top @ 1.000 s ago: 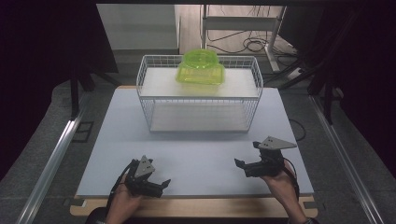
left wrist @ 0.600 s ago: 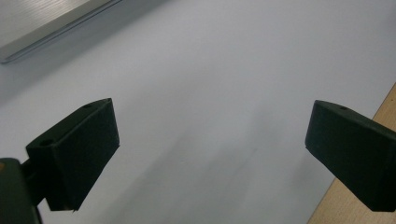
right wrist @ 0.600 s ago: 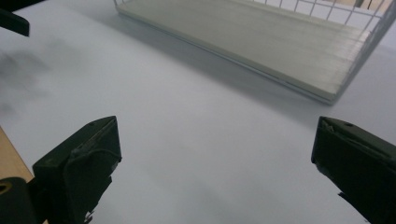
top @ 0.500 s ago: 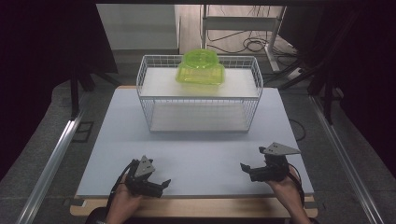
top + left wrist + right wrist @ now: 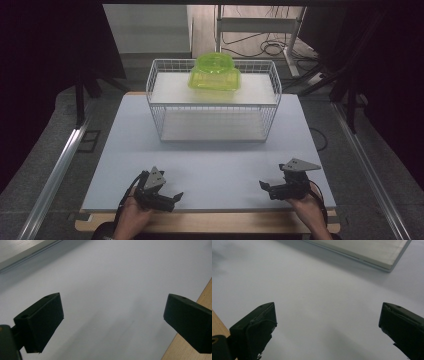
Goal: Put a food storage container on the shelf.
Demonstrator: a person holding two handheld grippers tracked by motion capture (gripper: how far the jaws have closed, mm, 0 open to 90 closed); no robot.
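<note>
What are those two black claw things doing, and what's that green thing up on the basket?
A person holds a gripper in each hand near the front edge of the white table. The left gripper and the right gripper both have their jaws wide open and hold nothing. Farther back stands a white wire basket with a flat shelf on top, and a bright green plastic container sits on that shelf. Neither gripper is near it, so nothing is being moved right now.
</note>
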